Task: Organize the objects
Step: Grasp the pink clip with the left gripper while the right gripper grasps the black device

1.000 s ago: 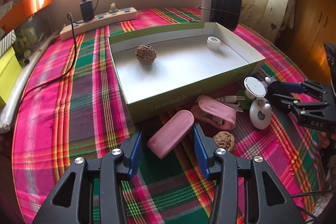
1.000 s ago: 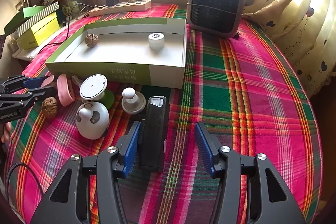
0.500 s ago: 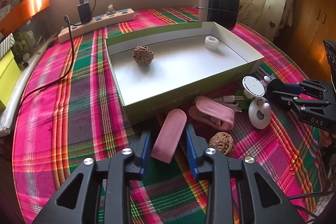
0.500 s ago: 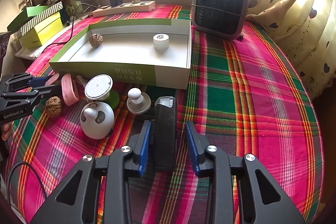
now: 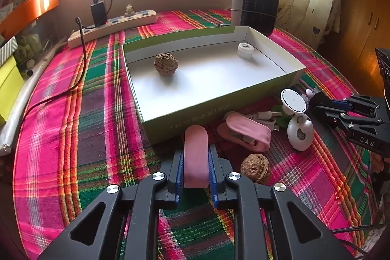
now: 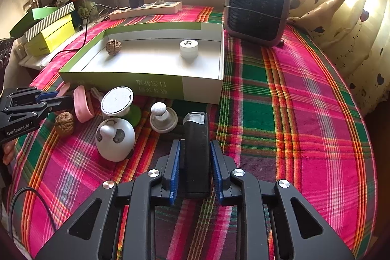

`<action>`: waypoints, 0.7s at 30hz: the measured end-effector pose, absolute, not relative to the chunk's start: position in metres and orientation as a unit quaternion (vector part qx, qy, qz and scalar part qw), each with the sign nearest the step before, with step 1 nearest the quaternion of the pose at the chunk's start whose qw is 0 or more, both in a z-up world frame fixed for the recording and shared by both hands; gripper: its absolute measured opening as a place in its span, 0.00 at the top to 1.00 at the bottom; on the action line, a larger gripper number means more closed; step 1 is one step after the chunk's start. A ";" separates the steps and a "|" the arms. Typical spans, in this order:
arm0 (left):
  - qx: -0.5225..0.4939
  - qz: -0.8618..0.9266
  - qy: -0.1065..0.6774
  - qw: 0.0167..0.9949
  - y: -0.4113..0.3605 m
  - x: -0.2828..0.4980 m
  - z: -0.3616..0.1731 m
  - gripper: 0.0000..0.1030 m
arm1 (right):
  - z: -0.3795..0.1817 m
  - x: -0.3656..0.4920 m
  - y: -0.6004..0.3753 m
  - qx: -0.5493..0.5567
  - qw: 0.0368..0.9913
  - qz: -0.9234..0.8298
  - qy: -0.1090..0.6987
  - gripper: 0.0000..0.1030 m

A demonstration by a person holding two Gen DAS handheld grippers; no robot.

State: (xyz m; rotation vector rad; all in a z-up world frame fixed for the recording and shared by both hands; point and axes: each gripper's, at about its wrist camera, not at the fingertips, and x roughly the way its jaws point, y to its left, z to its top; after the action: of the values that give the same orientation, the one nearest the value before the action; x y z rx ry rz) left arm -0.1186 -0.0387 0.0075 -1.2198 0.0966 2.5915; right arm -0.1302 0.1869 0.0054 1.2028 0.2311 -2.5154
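My left gripper (image 5: 196, 157) is shut on a pink oblong case (image 5: 195, 157) just in front of the green-and-white open box (image 5: 170, 124). My right gripper (image 6: 195, 152) is shut on a black rectangular device (image 6: 196, 152) on the cloth. The box (image 6: 158, 87) holds a walnut (image 5: 165, 64) and a small white jar (image 5: 245, 49). Beside the box lie a second pink case (image 5: 246, 132), a loose walnut (image 5: 255, 168), a white round disc on a green base (image 6: 117, 101), a white panda-like gadget (image 6: 114, 139) and a white knob piece (image 6: 162, 118).
A grey fan heater (image 6: 256, 9) stands behind the box at the right. A power strip with a black charger (image 5: 112, 23) lies at the back. Yellow and green boxes (image 6: 48, 33) sit at the far left. Curtains (image 6: 341, 16) hang at the right.
Both grippers have closed from open: the left onto the pink case, which turned to point straight ahead, the right onto the black device.
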 end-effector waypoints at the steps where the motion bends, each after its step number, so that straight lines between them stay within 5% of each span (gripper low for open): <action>1: -0.422 0.896 0.032 0.137 -0.039 -0.119 0.007 0.84 | 0.005 -0.130 0.187 0.424 0.171 -0.886 0.081 0.76; 21: -0.417 0.901 0.034 0.114 -0.035 -0.113 0.010 0.85 | 0.005 -0.132 0.188 0.424 0.170 -0.886 0.081 0.76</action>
State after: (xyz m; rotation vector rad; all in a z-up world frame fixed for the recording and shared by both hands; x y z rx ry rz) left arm -0.1128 -0.0352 0.0096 -1.2211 0.0993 2.6422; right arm -0.1316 0.1882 0.0054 1.2047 0.2300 -2.5175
